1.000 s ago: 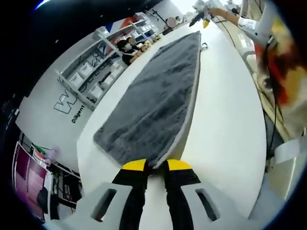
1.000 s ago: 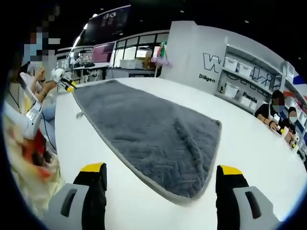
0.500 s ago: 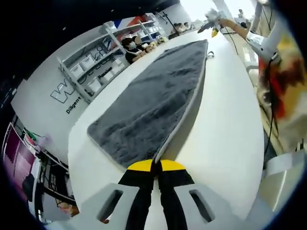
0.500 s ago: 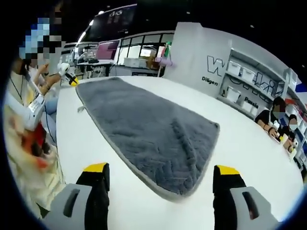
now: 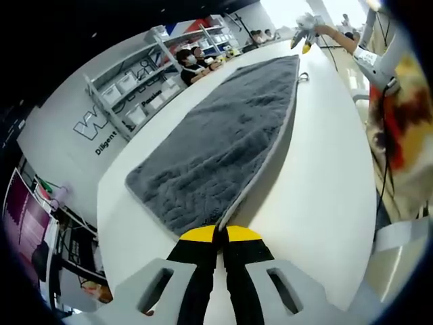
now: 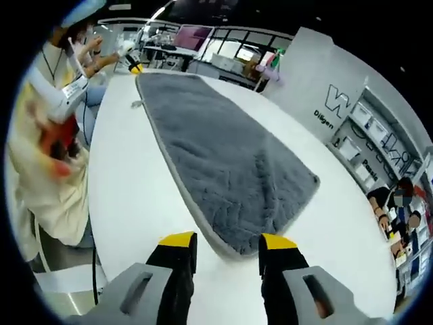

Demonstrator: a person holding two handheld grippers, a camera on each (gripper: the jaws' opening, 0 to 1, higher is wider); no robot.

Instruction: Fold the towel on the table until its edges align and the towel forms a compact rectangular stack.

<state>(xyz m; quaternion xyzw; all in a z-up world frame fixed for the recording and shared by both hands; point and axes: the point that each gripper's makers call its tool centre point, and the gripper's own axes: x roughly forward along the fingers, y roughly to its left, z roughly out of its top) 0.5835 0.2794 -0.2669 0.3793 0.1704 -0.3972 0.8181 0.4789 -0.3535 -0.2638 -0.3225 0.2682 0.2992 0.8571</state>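
— Where is the towel?
— The grey towel [image 5: 223,139] lies flat and long on the white desk [image 5: 318,196], stretching away from the left tongs [image 5: 215,234]. Its near corner sits right at their yellow tips.
— Are those tongs clenched?
— Yes, the tips are pressed together on the towel's pale edge.
— And the right tongs [image 6: 220,242]?
— Parted, with the towel's [image 6: 223,159] other near corner lying just ahead, between the tips; they grasp nothing.
— Anything else near?
— A person's sleeve [image 6: 64,98] reaches over the desk [image 6: 128,183] to the left of the right tongs. Shelves [image 5: 132,88] with bins stand beyond the towel.
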